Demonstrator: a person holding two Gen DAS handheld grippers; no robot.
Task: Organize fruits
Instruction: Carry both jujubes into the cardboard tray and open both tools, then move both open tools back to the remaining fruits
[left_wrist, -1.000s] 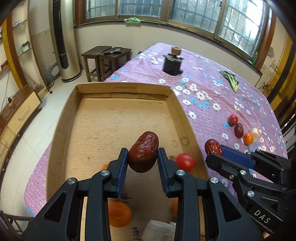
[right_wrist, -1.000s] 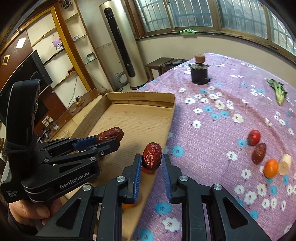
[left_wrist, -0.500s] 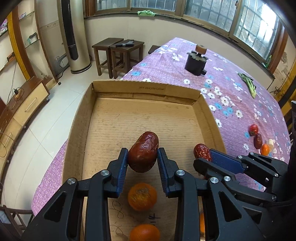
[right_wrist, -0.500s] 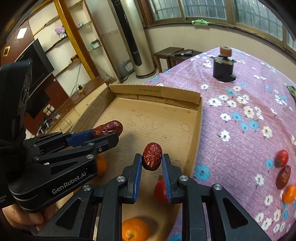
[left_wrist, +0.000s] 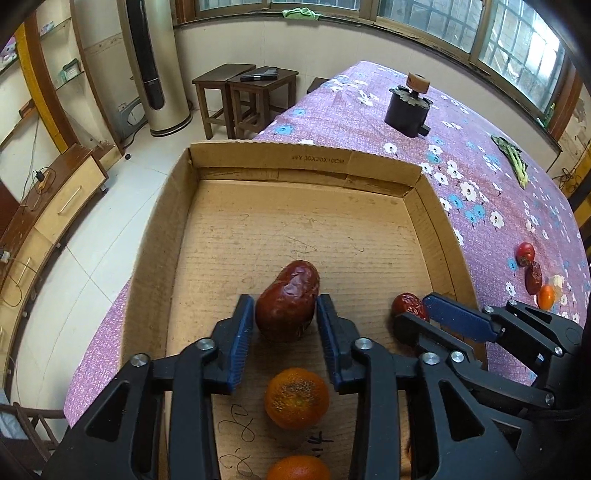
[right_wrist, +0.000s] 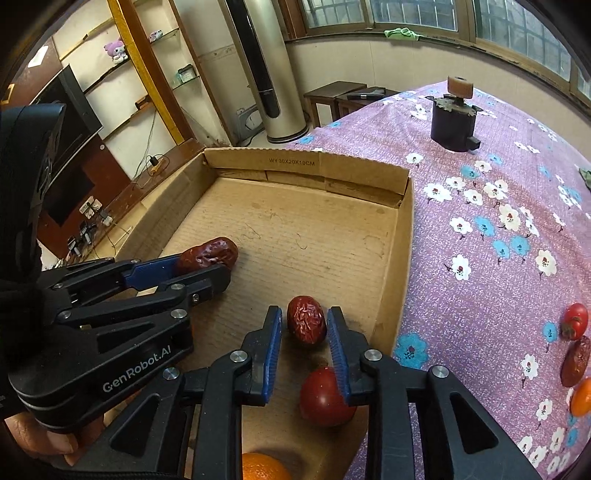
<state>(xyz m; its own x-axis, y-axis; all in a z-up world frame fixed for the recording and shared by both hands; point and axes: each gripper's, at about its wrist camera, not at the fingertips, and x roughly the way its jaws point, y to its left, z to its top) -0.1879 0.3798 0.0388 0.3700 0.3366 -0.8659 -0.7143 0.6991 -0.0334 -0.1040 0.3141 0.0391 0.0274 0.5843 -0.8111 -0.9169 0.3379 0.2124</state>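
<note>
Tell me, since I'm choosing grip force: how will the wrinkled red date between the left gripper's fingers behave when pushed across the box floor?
The large date looks oval, so it would probably wobble rather than roll straight. Its wrinkled, dented skin suggests it is dry, light and slightly yielding, so a gentle grip likely suffices. The cardboard box floor looks rough, so it should not slide far.

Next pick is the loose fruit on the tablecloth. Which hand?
Right. The right gripper, jaws just opening around a red date, is at the box wall beside the cloth where the cherry tomato, loose date and orange lie; the left gripper is farther over.
</note>
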